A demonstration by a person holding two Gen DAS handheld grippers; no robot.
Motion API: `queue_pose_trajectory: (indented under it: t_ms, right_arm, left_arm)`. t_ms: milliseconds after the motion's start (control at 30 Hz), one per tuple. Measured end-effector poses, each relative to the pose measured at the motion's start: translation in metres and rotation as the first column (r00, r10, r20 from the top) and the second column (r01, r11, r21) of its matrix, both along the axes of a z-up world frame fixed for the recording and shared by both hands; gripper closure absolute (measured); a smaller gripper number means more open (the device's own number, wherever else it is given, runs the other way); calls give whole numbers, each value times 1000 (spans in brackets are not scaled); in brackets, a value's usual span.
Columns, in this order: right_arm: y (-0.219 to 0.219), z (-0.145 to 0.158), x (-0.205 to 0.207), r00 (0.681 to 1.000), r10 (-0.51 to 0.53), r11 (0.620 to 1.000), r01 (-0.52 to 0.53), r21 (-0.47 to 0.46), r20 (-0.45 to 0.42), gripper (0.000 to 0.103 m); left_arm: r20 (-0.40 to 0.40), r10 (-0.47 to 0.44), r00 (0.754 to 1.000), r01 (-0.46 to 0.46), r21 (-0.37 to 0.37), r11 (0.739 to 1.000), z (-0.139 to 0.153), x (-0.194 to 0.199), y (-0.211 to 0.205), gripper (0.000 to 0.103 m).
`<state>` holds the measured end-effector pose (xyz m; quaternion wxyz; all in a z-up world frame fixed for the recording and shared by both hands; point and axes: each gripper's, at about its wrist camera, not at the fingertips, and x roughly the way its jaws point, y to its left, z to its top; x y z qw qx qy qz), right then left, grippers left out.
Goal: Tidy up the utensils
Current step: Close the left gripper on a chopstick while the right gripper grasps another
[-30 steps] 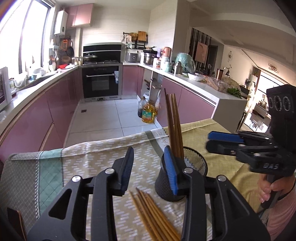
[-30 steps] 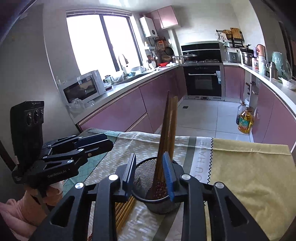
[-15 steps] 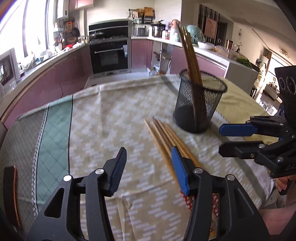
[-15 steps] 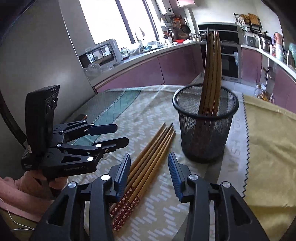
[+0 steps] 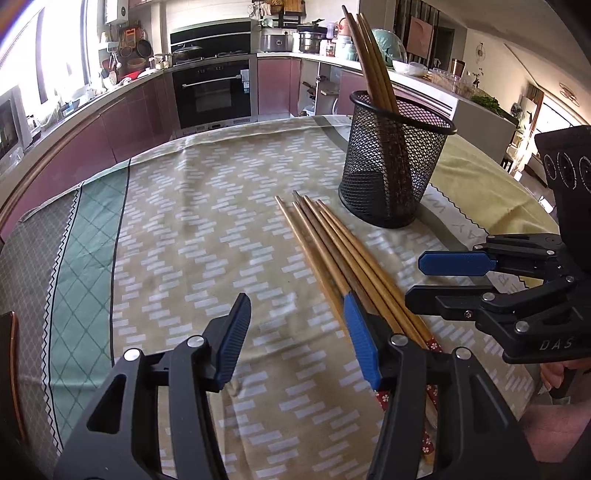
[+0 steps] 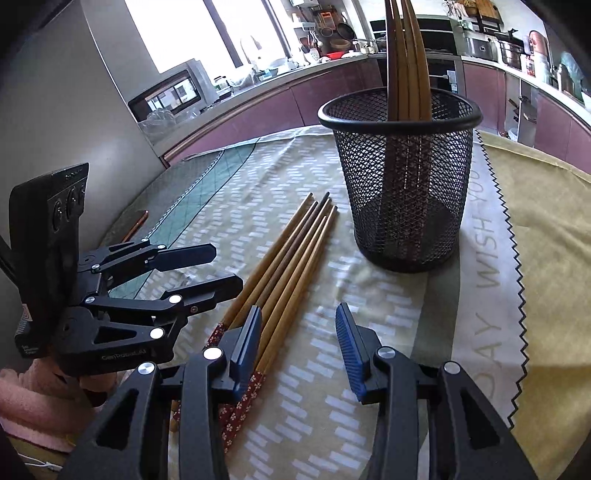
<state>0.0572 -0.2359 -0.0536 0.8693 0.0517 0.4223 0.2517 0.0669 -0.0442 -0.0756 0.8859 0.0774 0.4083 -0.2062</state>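
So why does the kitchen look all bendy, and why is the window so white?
Left wrist view: the fisheye lens curves the purple kitchen counter; the window is washed out by daylight. Right wrist view: same bending, bright window; the black mesh cup stays sharp.

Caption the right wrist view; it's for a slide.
Both open grippers, right and left, over loose chopsticks beside a mesh holder.

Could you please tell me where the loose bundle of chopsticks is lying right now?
The loose chopsticks lie flat on the tablecloth, just left of the black mesh holder in the right wrist view, apart from it, tips toward the kitchen.
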Motion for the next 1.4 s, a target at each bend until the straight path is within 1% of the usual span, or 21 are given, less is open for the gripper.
queue_pose_trajectory:
  t_ms: [100,267,433,600,700,767,800,867,1133,1233,1300,1333,1367,1400]
  right_arm:
    - [-1,-1,0,1000,-4,1000,4,-14,1,63]
    - [7,-3,2,1000,-9,999,9,-46,12,68]
    - [15,-2,4,1000,-11,997,13,-78,25,69]
    - [16,-2,4,1000,-8,995,11,-101,29,71]
    - [16,-2,5,1000,-13,993,16,-114,26,76]
    - [15,-2,6,1000,-17,992,19,-126,24,82]
    - [14,-2,6,1000,-17,991,20,-129,22,83]
    - [11,-3,5,1000,-18,991,20,-133,19,84]
    - [16,-4,11,999,-28,988,31,-149,26,84]
    - [16,-4,13,999,-35,989,38,-143,28,85]
    - [14,-5,15,999,-46,990,49,-135,22,89]
    - [12,-5,15,999,-51,991,53,-126,19,91]
    - [11,-5,16,998,-57,991,58,-117,15,92]
    - [9,-5,16,998,-61,992,62,-107,11,93]
  left_arm:
    - [-8,2,1000,-2,-1,1000,-2,2,-1,51]
    - [-12,1,1000,-1,-2,1000,-2,4,-2,50]
    - [-19,2,1000,-2,10,1000,-4,6,-7,50]
    - [-22,4,1000,-4,23,1000,-6,7,-10,55]
    - [-22,11,1000,-10,25,1000,-7,7,-7,61]
    - [-24,15,1000,-14,23,1000,-7,7,-5,64]
    - [-26,16,1000,-15,22,1000,-7,7,-3,66]
    - [-29,15,999,-15,20,1000,-7,6,-1,67]
    - [-30,27,999,-26,24,999,-7,15,-2,67]
    - [-32,36,999,-35,22,999,-7,22,-4,72]
    - [-34,45,998,-45,18,999,-7,24,-4,81]
    - [-37,49,998,-48,13,999,-7,24,-3,83]
    - [-38,53,998,-53,9,999,-7,24,-3,90]
    - [-38,59,998,-59,7,998,-7,24,-2,92]
